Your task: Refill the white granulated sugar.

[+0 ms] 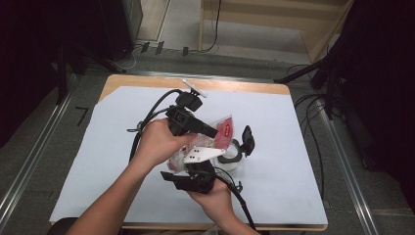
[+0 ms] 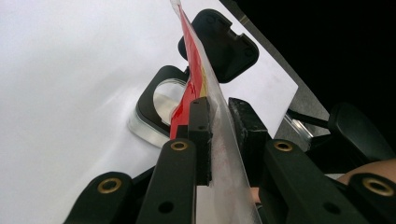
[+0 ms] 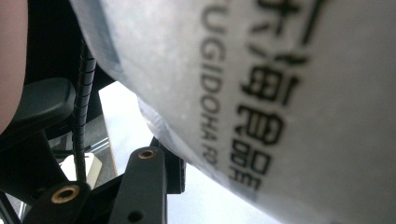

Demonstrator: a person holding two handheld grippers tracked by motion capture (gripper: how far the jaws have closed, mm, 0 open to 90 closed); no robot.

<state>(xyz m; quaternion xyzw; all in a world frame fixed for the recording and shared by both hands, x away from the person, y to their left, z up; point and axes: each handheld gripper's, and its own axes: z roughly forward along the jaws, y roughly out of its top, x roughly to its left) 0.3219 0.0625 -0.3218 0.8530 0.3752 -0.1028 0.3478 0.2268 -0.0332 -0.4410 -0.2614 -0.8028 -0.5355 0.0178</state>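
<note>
While the left gripper [image 2: 219, 121] has its jaws pinched on the edge of a clear plastic snack bag with red print [image 1: 222, 131], the right gripper [image 1: 195, 169] grips the same bag's lower end, the film pressed close against its camera. Held between both above the white table cover [image 1: 293, 147], the bag looks light, limp and slippery; its sealed edges give the surest hold. Just beneath sits a clear container with an open black flip lid [image 1: 238, 149], close enough to snag.
</note>
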